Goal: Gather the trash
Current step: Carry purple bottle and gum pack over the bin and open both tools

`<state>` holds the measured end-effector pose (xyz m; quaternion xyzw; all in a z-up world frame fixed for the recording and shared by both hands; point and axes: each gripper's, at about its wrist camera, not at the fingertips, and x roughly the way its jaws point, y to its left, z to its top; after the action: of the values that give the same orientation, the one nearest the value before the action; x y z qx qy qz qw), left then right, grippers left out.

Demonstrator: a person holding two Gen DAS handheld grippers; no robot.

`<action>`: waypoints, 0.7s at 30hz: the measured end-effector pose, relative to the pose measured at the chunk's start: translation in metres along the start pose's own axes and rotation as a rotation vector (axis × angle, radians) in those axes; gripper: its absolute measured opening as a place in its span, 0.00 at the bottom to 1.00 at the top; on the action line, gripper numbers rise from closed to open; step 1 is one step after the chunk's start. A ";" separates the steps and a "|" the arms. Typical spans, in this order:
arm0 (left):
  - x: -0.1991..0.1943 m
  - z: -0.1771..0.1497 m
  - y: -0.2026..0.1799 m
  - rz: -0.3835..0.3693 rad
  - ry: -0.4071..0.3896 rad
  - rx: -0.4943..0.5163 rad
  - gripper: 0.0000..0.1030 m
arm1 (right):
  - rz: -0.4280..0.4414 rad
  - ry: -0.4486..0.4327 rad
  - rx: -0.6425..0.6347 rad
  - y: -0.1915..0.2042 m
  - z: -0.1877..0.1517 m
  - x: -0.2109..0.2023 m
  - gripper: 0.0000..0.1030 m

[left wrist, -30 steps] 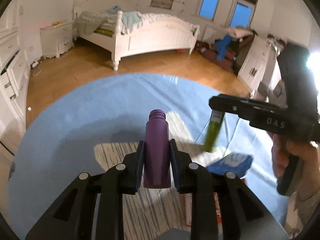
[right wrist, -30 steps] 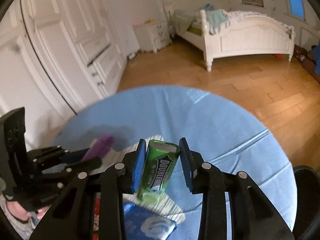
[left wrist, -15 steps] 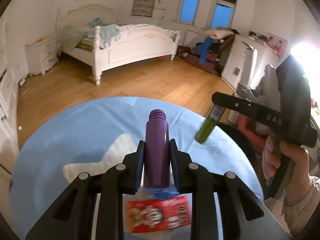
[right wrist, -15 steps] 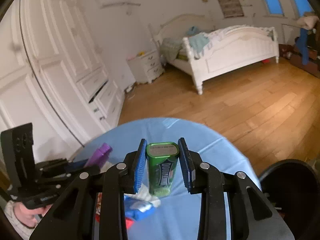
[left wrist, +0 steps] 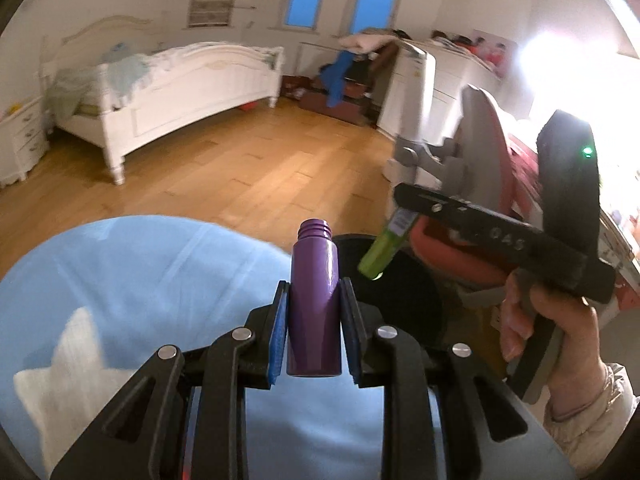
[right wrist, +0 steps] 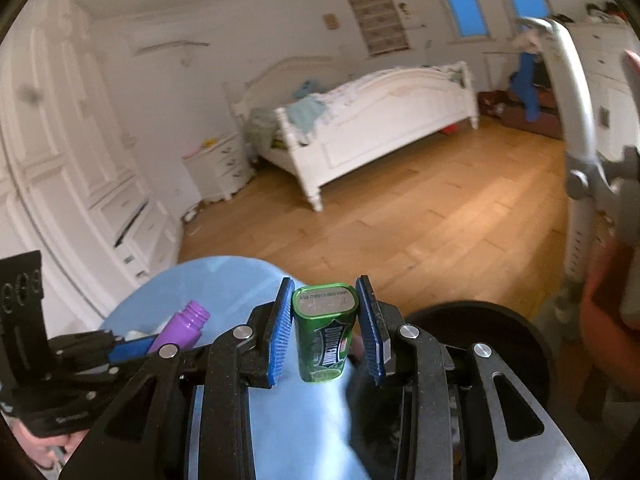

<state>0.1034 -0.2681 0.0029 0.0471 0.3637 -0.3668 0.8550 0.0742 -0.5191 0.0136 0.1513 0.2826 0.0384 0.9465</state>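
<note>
Carrying a capless purple plastic bottle (left wrist: 314, 300) clamped in your left claw (left wrist: 314, 312) and a green metal gum tin (right wrist: 325, 336) clamped in your right claw (right wrist: 326, 330), you're mid-transfer; next, centre each over the round black bin (right wrist: 500, 328) and release.

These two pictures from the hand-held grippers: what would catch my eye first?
Dead centre in the left view, the left gripper clamps an uncapped purple bottle upright. In the right view, the right gripper pinches a green Doublemint gum tin. Both hang past the edge of the blue-clothed table, near a round black bin on the wooden floor.
</note>
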 end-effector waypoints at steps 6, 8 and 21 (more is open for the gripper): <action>0.044 0.007 -0.036 -0.068 0.054 0.035 0.24 | -0.055 0.030 0.035 -0.039 -0.019 -0.001 0.31; 0.053 0.010 -0.043 -0.079 0.067 0.036 0.24 | -0.062 0.036 0.044 -0.050 -0.025 0.000 0.31; 0.088 0.009 -0.064 -0.087 0.138 0.051 0.24 | -0.073 0.060 0.119 -0.085 -0.045 0.009 0.31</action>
<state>0.1074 -0.3694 -0.0367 0.0783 0.4139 -0.4086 0.8097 0.0558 -0.5867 -0.0535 0.1958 0.3179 -0.0085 0.9277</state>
